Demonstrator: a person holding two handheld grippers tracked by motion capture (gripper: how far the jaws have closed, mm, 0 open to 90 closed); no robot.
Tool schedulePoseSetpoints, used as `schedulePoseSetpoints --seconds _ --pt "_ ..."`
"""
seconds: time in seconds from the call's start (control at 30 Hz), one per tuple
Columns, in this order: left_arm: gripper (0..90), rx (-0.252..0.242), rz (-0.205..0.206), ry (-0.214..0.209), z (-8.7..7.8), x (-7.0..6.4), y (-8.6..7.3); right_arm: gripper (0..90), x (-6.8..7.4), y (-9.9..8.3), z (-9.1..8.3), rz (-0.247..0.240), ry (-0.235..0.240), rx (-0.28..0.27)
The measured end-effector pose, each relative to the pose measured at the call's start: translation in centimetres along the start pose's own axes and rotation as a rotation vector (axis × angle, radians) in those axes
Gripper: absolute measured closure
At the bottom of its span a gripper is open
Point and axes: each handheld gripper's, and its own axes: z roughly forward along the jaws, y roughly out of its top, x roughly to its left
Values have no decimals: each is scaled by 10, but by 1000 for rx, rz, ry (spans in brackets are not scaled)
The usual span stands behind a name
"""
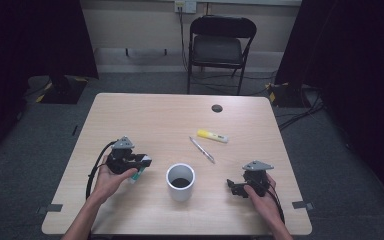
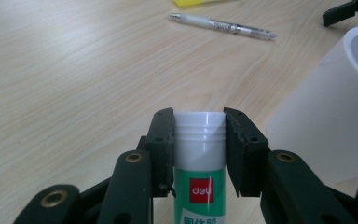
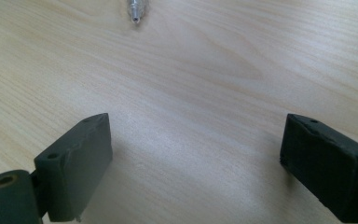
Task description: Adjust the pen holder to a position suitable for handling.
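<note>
The left gripper (image 2: 199,154) is clamped on the glue stick (image 2: 200,158) just beside the cup (image 1: 181,181), not yet in it, while the right gripper (image 3: 196,163) gapes empty with the pen (image 1: 202,150) and highlighter (image 1: 212,135) beyond it on the counter (image 1: 145,115).

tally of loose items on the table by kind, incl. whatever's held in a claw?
Glue stick, held in the left claw: 1
White cup: 1
Pen: 1
Yellow highlighter: 1
Total: 4
The right claw is open, with nothing in it.
</note>
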Motion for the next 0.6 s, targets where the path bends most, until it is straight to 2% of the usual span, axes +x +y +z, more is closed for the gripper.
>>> schedulePoseSetpoints --seconds 0.2,0.6 --pt "652 -64 -31 -41 -7 1 3 81 0 0 0 -1 0 0" --pt "652 -115 -16 -86 -15 -8 14 81 0 0 0 0 0 0"
